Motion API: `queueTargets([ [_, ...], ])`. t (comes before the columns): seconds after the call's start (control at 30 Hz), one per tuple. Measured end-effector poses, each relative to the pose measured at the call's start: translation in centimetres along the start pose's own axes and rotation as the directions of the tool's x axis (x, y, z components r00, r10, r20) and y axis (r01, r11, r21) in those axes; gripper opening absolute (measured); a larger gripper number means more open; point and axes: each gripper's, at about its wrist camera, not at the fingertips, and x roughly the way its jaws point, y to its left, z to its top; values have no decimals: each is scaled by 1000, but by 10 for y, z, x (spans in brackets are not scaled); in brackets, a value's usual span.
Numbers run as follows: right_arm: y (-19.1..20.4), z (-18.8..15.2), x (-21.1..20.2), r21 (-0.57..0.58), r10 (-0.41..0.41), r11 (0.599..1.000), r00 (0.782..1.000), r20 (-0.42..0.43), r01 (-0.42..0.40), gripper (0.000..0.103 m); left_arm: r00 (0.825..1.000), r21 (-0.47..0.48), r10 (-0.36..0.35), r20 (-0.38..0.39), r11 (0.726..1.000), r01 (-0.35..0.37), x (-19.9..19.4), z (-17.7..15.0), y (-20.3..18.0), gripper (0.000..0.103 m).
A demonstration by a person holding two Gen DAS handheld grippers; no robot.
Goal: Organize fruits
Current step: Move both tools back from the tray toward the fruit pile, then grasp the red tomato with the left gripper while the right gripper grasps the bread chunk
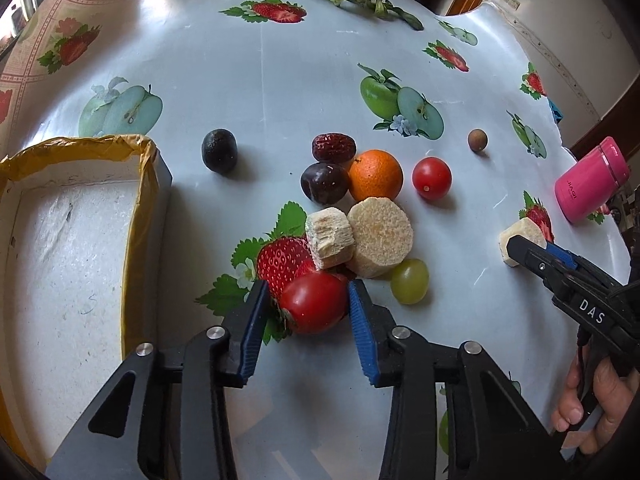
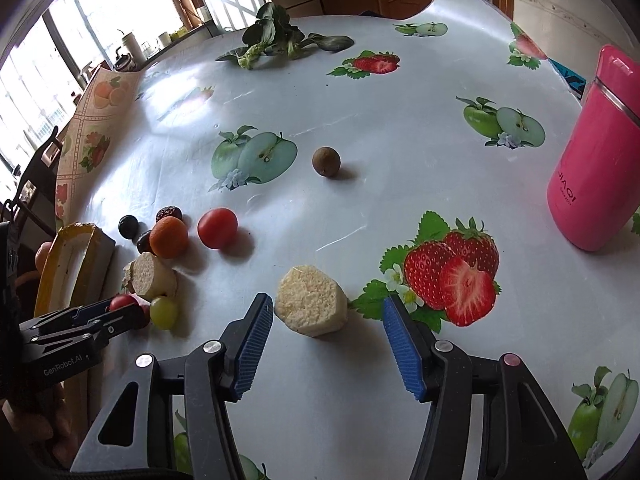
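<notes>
Worktop (image 1: 280, 92): glossy white oilcloth printed with strawberries and apples; the surface looks slick, so round fruit is judged likely to roll if nudged.

Shallow white foam tray with yellow-taped rim (image 1: 140, 184): lies just beside the fruit cluster and holds no fruit in the part visible. Judged to be the likely receiving container.

Pink cylindrical flask (image 2: 592, 152): stands well apart from the tray, across the fruit cluster, and is not involved.

Small orange citrus (image 1: 375, 175): at the centre of the cluster, near the tray. A dark plum (image 1: 324, 183) touches it; a wrinkled red date (image 1: 333, 147) sits just behind.

Pale fibrous cut cylinders, identity uncertain: two (image 1: 380, 236) lean together near the tray; a third (image 2: 310, 306) lies further from the tray, beyond the cluster.

Red cherry tomato (image 1: 312, 302): nearest the tray among the front fruit. The left gripper (image 1: 308, 300) has its fingers set narrowly either side of it, close to the skin; firm contact is not confirmed. The fruit is judged light, smooth, slippery and easily bruised; hold across the widest girth with light pressure.

Right gripper (image 2: 328, 320): fingers spread wide, straddling the third cylinder without touching. That piece is judged light and crumbly; grip the curved sides.

Green grape (image 1: 409, 281): beside the leaning cylinders.
</notes>
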Motion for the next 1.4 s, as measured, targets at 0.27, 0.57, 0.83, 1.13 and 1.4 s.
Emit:
queueTargets([
  [0.27, 12, -3, -1, -37, -1, 999, 1000, 15, 2, 34, 999, 5, -31, -11, 999, 31, -3, -5, -2, 32],
  [0.57, 23, -20, -33, -41, 39, 998, 999, 31, -38, 34, 1000, 15, -2, 18, 1000, 2, -34, -22, -4, 32],
  [0.83, 50, -32, -62, -81, 89, 993, 995, 36, -86, 34, 998, -5, 25, 59, 1000, -25, -70, -41, 5, 32],
  [1.13, 95, -50, -87, -151, 155, 977, 987, 28, -149, 34, 993, -55, 74, 90, 996, -69, -104, -69, 35, 32],
  [1.4, 135, -70, -98, -223, 199, 955, 980, 0, -194, 34, 989, -94, 105, 106, 991, -95, -124, -90, 63, 32],
])
